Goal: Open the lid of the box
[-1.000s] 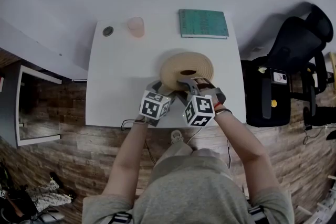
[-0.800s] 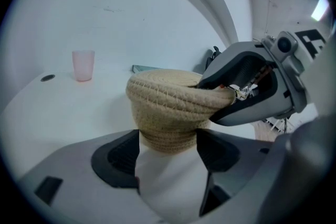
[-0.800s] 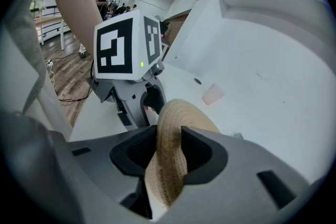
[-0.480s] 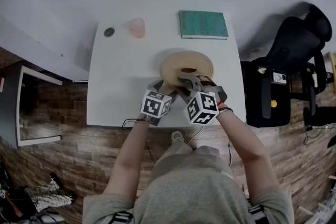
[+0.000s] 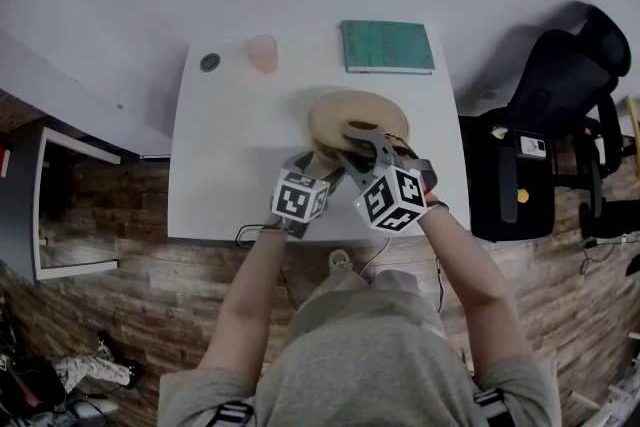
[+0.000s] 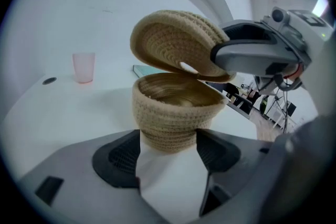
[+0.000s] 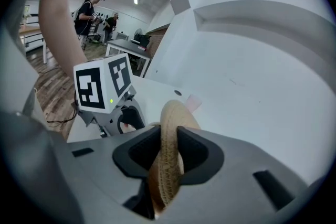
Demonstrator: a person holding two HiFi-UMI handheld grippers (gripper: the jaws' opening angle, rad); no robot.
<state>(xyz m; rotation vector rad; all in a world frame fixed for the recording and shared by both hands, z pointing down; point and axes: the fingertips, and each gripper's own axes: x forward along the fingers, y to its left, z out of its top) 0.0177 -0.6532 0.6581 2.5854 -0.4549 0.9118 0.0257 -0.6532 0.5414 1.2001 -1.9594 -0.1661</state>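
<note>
Lid (image 7: 176, 118) rim between right gripper's (image 7: 169, 157) closing jaws

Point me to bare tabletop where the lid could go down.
Widest bare patch: left half of the table, bordered by the cup and small dark disc behind, the basket on its right. Only a narrow strip between book and basket. Front right, under the raised lid, is crowded.

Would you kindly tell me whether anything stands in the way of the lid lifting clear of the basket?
Nothing visible does. The lid is tilted up off the basket, its rim between the closing jaws of the right gripper, with open space above it.
</note>
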